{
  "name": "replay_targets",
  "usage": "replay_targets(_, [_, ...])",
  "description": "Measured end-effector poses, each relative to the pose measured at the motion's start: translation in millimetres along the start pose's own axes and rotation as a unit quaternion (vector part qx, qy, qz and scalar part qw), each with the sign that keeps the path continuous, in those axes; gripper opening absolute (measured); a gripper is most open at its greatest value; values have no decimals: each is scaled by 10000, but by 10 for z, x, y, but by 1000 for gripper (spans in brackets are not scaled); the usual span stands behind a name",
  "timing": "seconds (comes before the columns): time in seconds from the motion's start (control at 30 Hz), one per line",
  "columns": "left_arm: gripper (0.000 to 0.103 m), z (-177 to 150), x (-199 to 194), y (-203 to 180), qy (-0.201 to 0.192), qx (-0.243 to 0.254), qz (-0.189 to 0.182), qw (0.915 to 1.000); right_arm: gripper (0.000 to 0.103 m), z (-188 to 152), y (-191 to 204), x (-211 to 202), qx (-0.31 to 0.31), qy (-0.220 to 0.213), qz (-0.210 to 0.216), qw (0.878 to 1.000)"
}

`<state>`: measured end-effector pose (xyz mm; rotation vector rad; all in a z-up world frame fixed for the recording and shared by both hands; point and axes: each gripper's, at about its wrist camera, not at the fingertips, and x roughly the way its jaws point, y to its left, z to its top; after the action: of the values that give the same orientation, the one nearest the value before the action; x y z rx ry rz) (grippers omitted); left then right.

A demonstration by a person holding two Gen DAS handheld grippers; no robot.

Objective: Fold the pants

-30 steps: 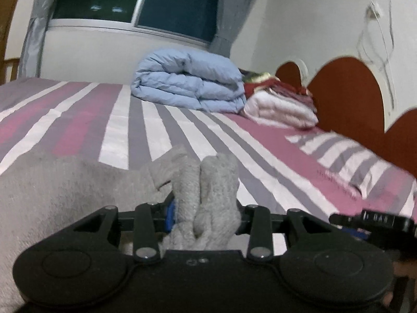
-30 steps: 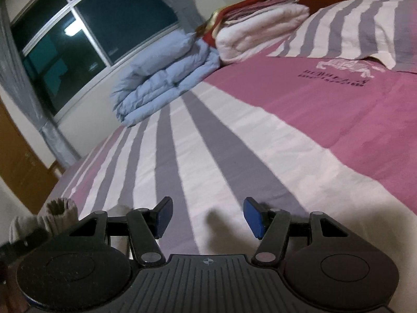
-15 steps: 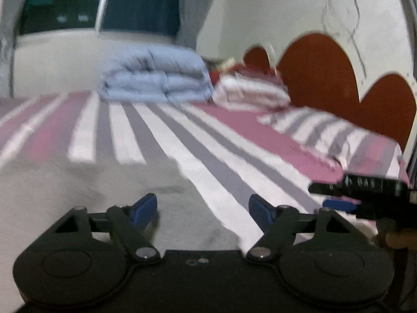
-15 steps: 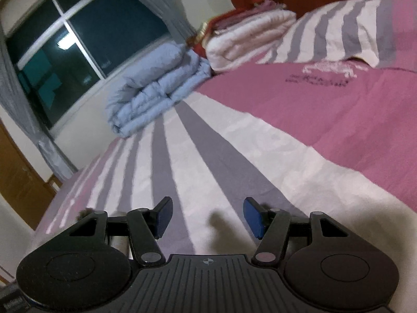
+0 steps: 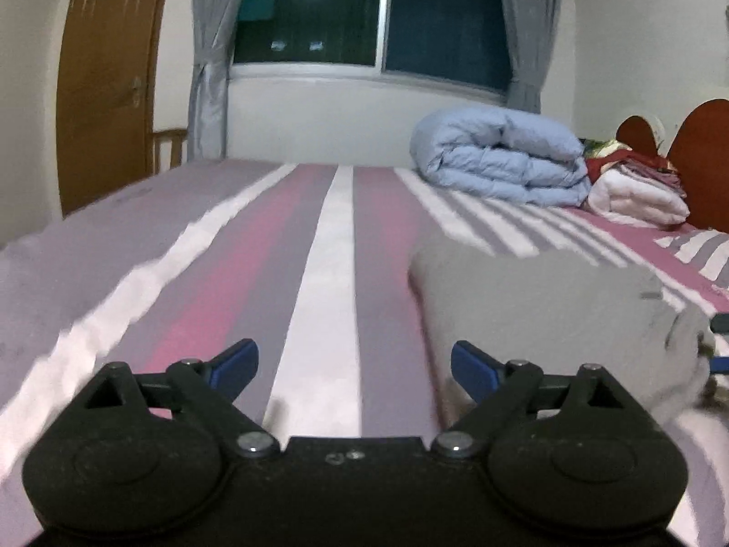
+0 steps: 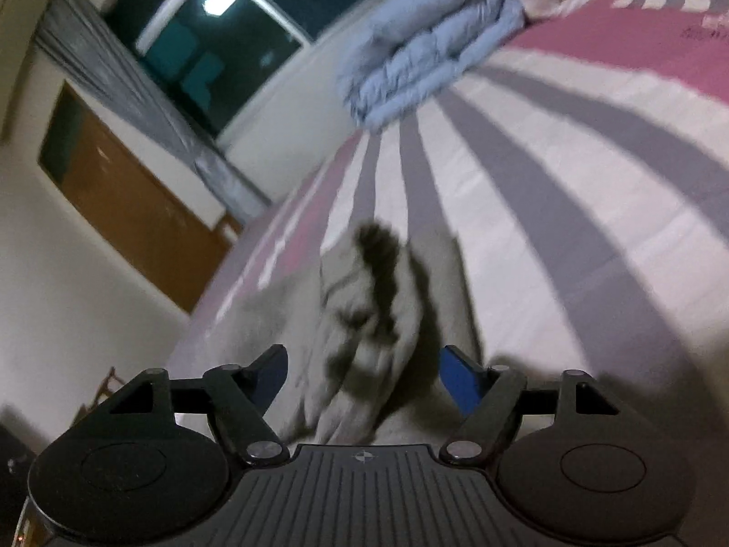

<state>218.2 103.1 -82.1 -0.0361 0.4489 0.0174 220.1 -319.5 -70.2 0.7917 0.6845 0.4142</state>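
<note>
The grey pants (image 5: pixel 537 301) lie folded on the striped bed, to the right of my left gripper (image 5: pixel 354 364). That gripper is open and empty, its blue pads over bare sheet, its right pad close to the pants' left edge. In the right wrist view the pants (image 6: pixel 364 319) lie bunched straight ahead, with a ribbed cuff between the jaws. My right gripper (image 6: pixel 362 376) is open and hovers over them; contact cannot be told. The view is blurred.
The bed (image 5: pixel 319 273) has pink, grey and white stripes. A folded blue duvet (image 5: pixel 501 159) and a stack of white and red bedding (image 5: pixel 638 191) sit at the far right by the red headboard. A wooden door (image 5: pixel 109 91) and curtained window stand beyond.
My left gripper let go of the grey cloth, opened and swung left off the pants. My right gripper turned left from bare sheet to face the pants.
</note>
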Motion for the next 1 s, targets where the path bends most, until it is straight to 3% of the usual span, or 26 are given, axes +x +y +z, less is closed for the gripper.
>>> replay_targets(0.23, [87,-22,107,83,309,-159,-121,9993,72,18,54,374,348,171,-26,9992])
replay_targets(0.27, [87,-27,129,106,336,-215,-136,9991,43,36,112,442,242,173,-93,9995])
replay_targets(0.3, [87,-26,154,125,341,-263,-139,9990,36,57,196,461,19,181,-162,9997])
replay_targets(0.33, [87,-28,167,138,341,-290,-143,9989,34,72,286,441,-93,51,-52,9999])
replay_targets(0.4, [87,-50,163,127,350,-301,-124,9989,32,104,514,227,-290,-580,678,9956])
replay_targets(0.47, [87,-63,145,134,328,-331,-123,9988,32,96,565,11,-120,-1171,935,9886])
replay_targets(0.5, [87,-70,144,137,355,-320,-62,9988,32,65,520,-56,-82,-1400,744,9873])
replay_targets(0.53, [87,-70,152,136,379,-304,-35,9988,32,14,384,-57,27,-1520,217,9881])
replay_targets(0.57, [87,-79,159,141,419,-283,-42,9987,32,-13,193,39,282,-1303,-230,9908])
replay_targets(0.6, [87,-86,163,141,453,-255,-27,9986,32,-27,-15,185,614,-803,-542,9934])
replay_targets(0.63, [87,-94,162,139,490,-217,0,9986,32,-70,-176,263,808,-532,-626,9933])
replay_targets(0.73, [87,-93,112,146,427,-271,15,9987,33,-71,-245,238,907,-644,-368,9931])
replay_targets(1.0, [88,-88,101,-9,208,-70,182,9996,37,-44,-250,256,563,-566,-311,9963])
